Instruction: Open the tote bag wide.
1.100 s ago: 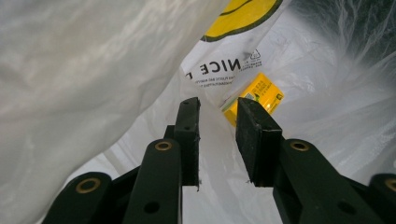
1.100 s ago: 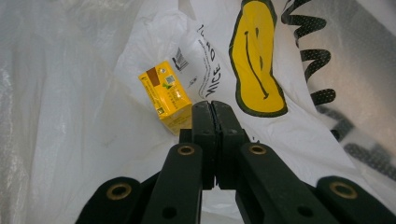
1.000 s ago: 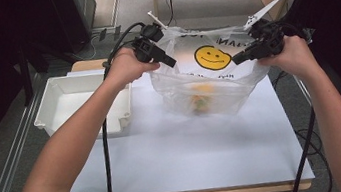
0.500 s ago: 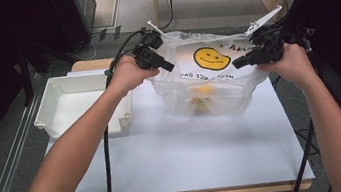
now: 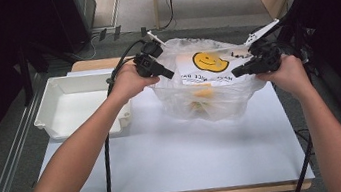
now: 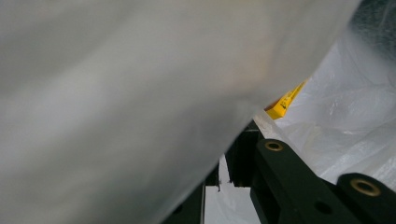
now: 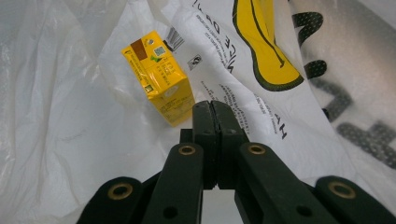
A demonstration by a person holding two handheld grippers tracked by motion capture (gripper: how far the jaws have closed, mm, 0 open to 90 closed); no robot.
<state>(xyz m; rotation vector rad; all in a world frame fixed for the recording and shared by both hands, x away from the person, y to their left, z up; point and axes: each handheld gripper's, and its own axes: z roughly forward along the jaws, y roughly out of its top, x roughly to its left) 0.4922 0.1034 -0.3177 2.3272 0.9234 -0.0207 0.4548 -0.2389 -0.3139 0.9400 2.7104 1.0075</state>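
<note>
A clear plastic bag (image 5: pixel 210 103) printed with a yellow smiley face sits at the back of the white table (image 5: pixel 182 160). A yellow drink carton (image 5: pixel 203 93) lies inside it, and the right gripper view shows the carton (image 7: pixel 159 77) close ahead. My left gripper (image 5: pixel 168 73) grips the bag's left rim. Its jaws have just been closing, then easing a little, with bag film (image 6: pixel 140 93) between them. My right gripper (image 5: pixel 237 72) is at the right rim, and its jaws (image 7: pixel 215 105) are pressed together on the thin film. The bag's mouth is stretched between both grippers.
A white plastic tray (image 5: pixel 76 106) stands on the table's left, next to the left forearm. Black cables trail from both grippers. Dark floor and a wooden shelf lie beyond the table's far edge.
Both hands have sunk a little with the bag's rim between them, and the bag has settled lower on the table.
</note>
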